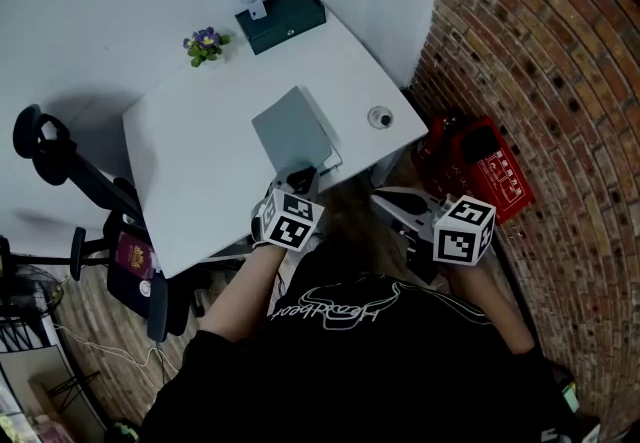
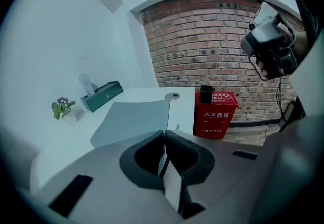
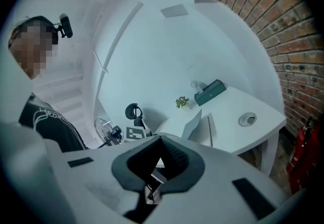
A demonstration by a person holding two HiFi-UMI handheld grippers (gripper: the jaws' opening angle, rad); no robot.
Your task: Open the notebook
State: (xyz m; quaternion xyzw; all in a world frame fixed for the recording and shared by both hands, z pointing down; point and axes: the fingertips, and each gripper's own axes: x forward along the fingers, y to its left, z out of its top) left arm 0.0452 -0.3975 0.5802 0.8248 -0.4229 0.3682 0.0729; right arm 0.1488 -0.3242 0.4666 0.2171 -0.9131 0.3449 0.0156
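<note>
A grey notebook point(image 1: 292, 131) lies on the white desk point(image 1: 190, 161), close to its near edge. My left gripper point(image 1: 298, 177) is at the notebook's near edge, shut on the thin cover. In the left gripper view the jaws point(image 2: 164, 134) pinch that cover's edge, and the grey cover point(image 2: 134, 122) rises away from them. The right gripper view shows the cover point(image 3: 194, 124) tilted up off the white pages. My right gripper point(image 1: 388, 199) hangs off the desk's near right corner with its jaws point(image 3: 161, 139) together and nothing in them.
At the desk's far edge stand a dark green box point(image 1: 281, 19) and a small potted flower point(image 1: 205, 45). A round cable grommet point(image 1: 380, 117) sits right of the notebook. A red fire box point(image 1: 478, 163) stands by the brick wall point(image 1: 545, 51). An office chair point(image 1: 90, 191) is at the left.
</note>
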